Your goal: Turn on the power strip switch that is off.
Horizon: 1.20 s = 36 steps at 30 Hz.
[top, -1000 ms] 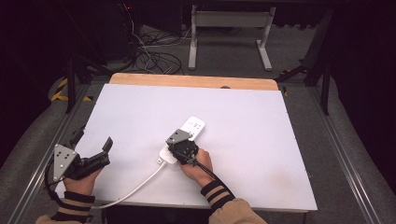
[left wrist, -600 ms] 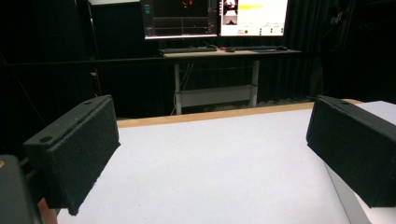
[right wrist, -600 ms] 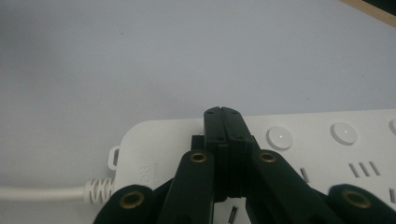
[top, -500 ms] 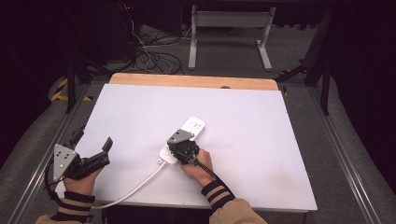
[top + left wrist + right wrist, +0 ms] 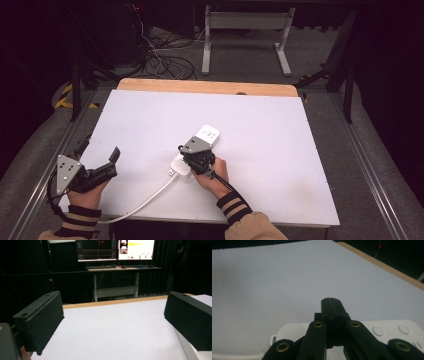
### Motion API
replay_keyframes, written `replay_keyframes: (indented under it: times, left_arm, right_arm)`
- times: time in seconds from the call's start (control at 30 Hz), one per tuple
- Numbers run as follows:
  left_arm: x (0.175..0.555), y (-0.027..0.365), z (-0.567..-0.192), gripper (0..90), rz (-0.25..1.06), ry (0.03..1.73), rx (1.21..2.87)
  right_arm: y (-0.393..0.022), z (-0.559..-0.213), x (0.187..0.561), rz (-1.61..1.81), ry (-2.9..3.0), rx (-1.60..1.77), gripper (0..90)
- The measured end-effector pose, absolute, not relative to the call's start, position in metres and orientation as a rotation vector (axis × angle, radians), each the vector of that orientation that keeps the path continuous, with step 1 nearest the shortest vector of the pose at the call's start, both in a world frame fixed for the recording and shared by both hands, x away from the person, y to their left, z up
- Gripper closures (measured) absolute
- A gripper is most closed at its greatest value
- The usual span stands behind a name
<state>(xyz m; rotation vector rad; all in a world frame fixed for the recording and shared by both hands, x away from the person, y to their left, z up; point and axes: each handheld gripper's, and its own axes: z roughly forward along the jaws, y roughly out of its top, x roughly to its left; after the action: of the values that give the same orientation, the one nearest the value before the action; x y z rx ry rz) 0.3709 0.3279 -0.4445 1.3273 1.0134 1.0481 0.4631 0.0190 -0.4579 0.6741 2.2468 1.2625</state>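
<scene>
While it sits near the middle of the counter (image 5: 280, 130), a bit toward the near edge, the white power strip (image 5: 206, 136) lies at a slant, its far end pointing up and to the right. Its white cable (image 5: 150, 197) runs off the near left end and curves down toward the near edge of the counter. In the right gripper view you can see the strip's top (image 5: 387, 331) with a couple of round buttons on it (too blurry to say more about them).

Right gripper (image 5: 198, 161) is parked right on top of the strip's near half, held by the right hand (image 5: 214, 175). Its jaws are pressed together with nothing between them, and in its own view the closed tips (image 5: 331, 305) stick out over the strip and point across the bare white surface.

Left gripper (image 5: 97, 167) is well apart from all that, over at the near left corner of the counter in the left hand (image 5: 85, 197). Its jaws stand wide apart, nothing in between, and its own view looks between the two black pads (image 5: 42, 320) across the white top toward the wooden far edge (image 5: 112, 302).

Farther out past the counter there's a desk with lit monitors (image 5: 115, 249), and a tangle of cables on the floor (image 5: 165, 62).
</scene>
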Motion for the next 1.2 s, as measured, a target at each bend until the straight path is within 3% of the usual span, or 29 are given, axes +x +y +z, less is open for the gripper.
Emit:
replay_keyframes:
  times: [0.3,0.53,0.83,1.07,1.17,1.2]
  left_arm:
    - [0.371,0.328,-0.443,3.1,1.046,1.007,1.321]
    - [0.372,0.327,-0.443,3.1,1.043,1.009,1.315]
    - [0.376,0.323,-0.442,3.2,1.04,0.997,1.312]
    - [0.379,0.322,-0.442,3.2,1.025,0.992,1.316]
    - [0.38,0.322,-0.442,3.2,1.024,0.992,1.311]
    - [0.38,0.322,-0.442,3.2,1.024,0.992,1.312]
  right_arm:
    - [-0.025,-0.431,0.454,1.521,1.993,0.673,90.0]
    - [-0.105,-0.401,0.43,1.691,1.72,0.698,90.0]
    - [-0.219,-0.411,0.396,1.703,1.412,0.813,90.0]
    - [-0.227,-0.423,0.399,1.653,1.402,0.871,90.0]
    - [-0.223,-0.425,0.399,1.629,1.416,0.853,83.7]
    - [-0.223,-0.426,0.399,1.627,1.409,0.848,77.2]
